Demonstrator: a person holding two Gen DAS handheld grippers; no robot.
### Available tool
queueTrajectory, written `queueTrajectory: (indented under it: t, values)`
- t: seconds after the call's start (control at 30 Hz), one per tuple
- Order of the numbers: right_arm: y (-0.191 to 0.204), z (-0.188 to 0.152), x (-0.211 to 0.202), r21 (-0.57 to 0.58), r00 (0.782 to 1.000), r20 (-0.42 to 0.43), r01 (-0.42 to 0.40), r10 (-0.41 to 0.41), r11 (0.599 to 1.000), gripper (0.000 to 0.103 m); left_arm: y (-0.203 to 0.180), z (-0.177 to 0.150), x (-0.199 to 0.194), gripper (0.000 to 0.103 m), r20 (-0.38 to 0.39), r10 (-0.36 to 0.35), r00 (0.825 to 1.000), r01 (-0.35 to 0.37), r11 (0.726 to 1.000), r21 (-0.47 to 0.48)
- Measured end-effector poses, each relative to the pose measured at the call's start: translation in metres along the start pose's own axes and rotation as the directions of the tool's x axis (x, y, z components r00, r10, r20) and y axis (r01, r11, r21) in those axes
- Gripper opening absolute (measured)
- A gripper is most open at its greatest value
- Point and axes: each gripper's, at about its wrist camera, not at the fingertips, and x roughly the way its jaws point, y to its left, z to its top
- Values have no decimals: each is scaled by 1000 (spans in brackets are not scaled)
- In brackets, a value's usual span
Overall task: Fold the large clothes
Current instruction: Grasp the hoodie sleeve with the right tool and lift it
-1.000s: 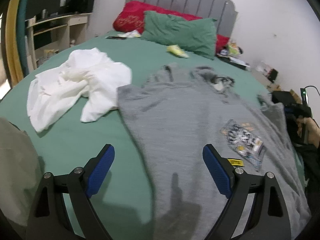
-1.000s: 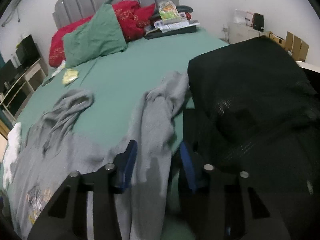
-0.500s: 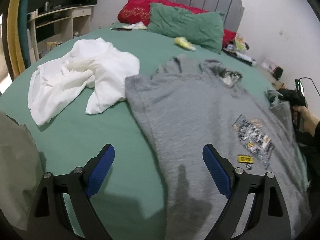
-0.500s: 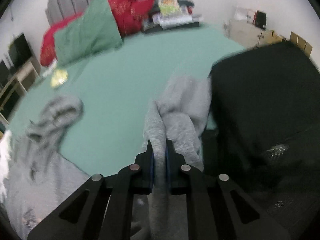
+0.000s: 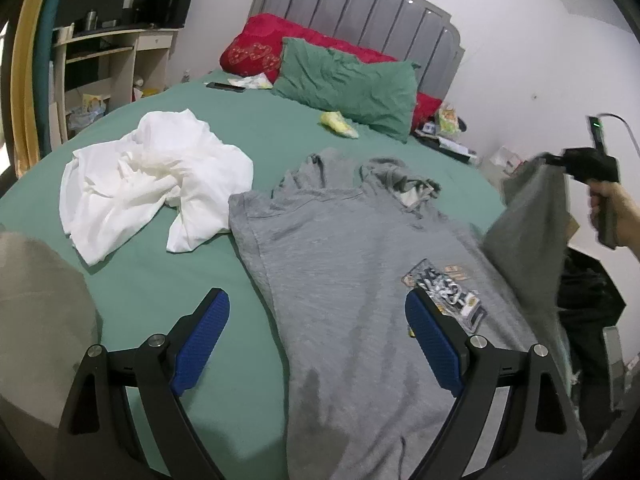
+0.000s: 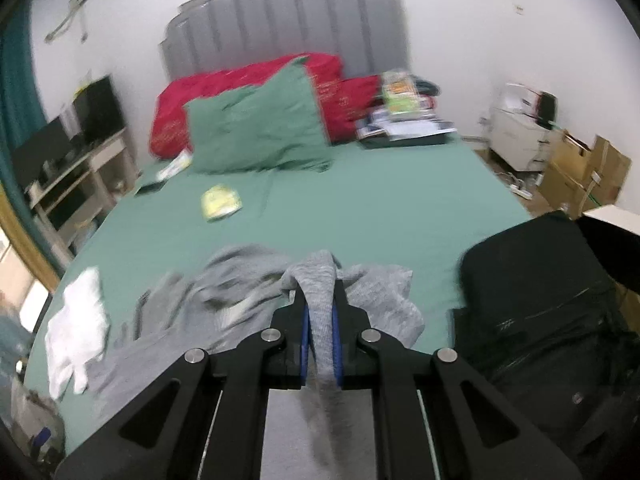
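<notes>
A grey hoodie (image 5: 352, 248) with a printed chest graphic lies spread on the green bed (image 5: 260, 128). My left gripper (image 5: 316, 328) is open and empty, low over the hoodie's left edge. My right gripper (image 6: 320, 320) is shut on the hoodie's sleeve (image 6: 320, 292) and holds it lifted above the bed. In the left wrist view the right gripper (image 5: 550, 160) shows at the far right with the sleeve (image 5: 528, 216) hanging from it.
A crumpled white garment (image 5: 152, 176) lies left of the hoodie. Green (image 5: 352, 84) and red (image 5: 256, 48) pillows lean on the headboard. A yellow item (image 5: 338, 124) lies near them. A black chair (image 6: 540, 300) stands at the bed's right. A beige cloth (image 5: 36, 320) is at lower left.
My right gripper closed on the hoodie's sleeve and lifted it up off the bed edge. My left gripper stayed open, with its view shifting slightly over the hoodie.
</notes>
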Motion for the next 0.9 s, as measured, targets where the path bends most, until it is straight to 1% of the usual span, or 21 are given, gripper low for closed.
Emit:
queueTrajectory:
  t: [0.03,0.07,0.1,0.13,0.17,0.2,0.23,0.27,0.33,0.4,0.43,0.47,0.53,0.6,0.67,0.7,0.73,0.8,0.83,0.87,0.9]
  values:
    - [22,-10,4,-6,1000,-15,-25,25,1000,13,0,0,-5,92,4,-7,1000,7,1000,4]
    - [48,-25,10,-10,995,-29,-91,91,996,13,1,0,-8,92,5,-9,1000,9,1000,7]
    - [71,-40,20,-26,984,-63,-170,168,985,13,2,0,-11,92,6,-8,1000,8,1000,8]
    - [96,-59,31,-56,958,-124,-265,257,963,13,4,1,-12,92,6,-8,1000,8,1000,3]
    - [124,-84,45,-97,924,-206,-347,322,933,21,8,1,-14,92,6,-10,1000,10,1000,-5]
    - [143,-105,56,-134,904,-270,-376,332,917,42,11,2,-15,92,6,-12,1000,12,1000,-12]
    - [160,-128,66,-169,884,-334,-398,327,902,68,16,3,-16,92,5,-14,1000,14,1000,-24]
    - [173,-153,77,-192,860,-395,-422,324,886,73,21,4,-16,92,5,-12,1000,12,999,-31]
    - [174,-174,88,-197,845,-434,-428,313,882,73,30,6,-15,92,3,3,1000,-3,999,-42]
    - [160,-174,96,-207,866,-424,-378,266,902,73,39,8,-13,92,1,15,1000,-15,998,-55]
    - [152,-170,99,-235,899,-379,-324,221,916,73,43,8,-12,92,-1,19,1000,-19,998,-62]
    - [148,-164,99,-230,917,-338,-301,215,925,73,45,9,-10,92,-6,22,1000,-22,997,-70]
    - [143,-152,105,-198,931,-286,-287,225,937,73,50,9,-6,92,-20,21,1000,-22,996,-81]
    - [158,-149,104,-201,934,-248,-309,256,930,73,51,9,-3,92,-30,22,999,-24,996,-84]
    - [194,-150,106,-275,932,-241,-334,272,901,73,51,12,0,92,-36,22,999,-25,996,-87]
    - [212,-153,111,-318,937,-241,-321,251,892,73,51,13,2,92,-37,23,999,-26,995,-92]
    - [226,-154,129,-329,944,-255,-286,207,900,73,51,13,3,92,-41,23,999,-27,995,-97]
    - [232,-151,165,-288,944,-313,-201,106,936,72,50,12,6,92,-48,22,999,-26,995,-98]
    - [231,-151,187,-268,941,-335,-145,49,952,68,49,12,8,92,-54,30,998,-34,995,-91]
    - [227,-152,208,-283,928,-373,-120,7,952,62,49,12,9,92,-60,36,998,-41,996,-84]
    - [221,-153,226,-262,919,-394,-99,-12,960,36,49,12,11,92,-64,38,997,-44,996,-80]
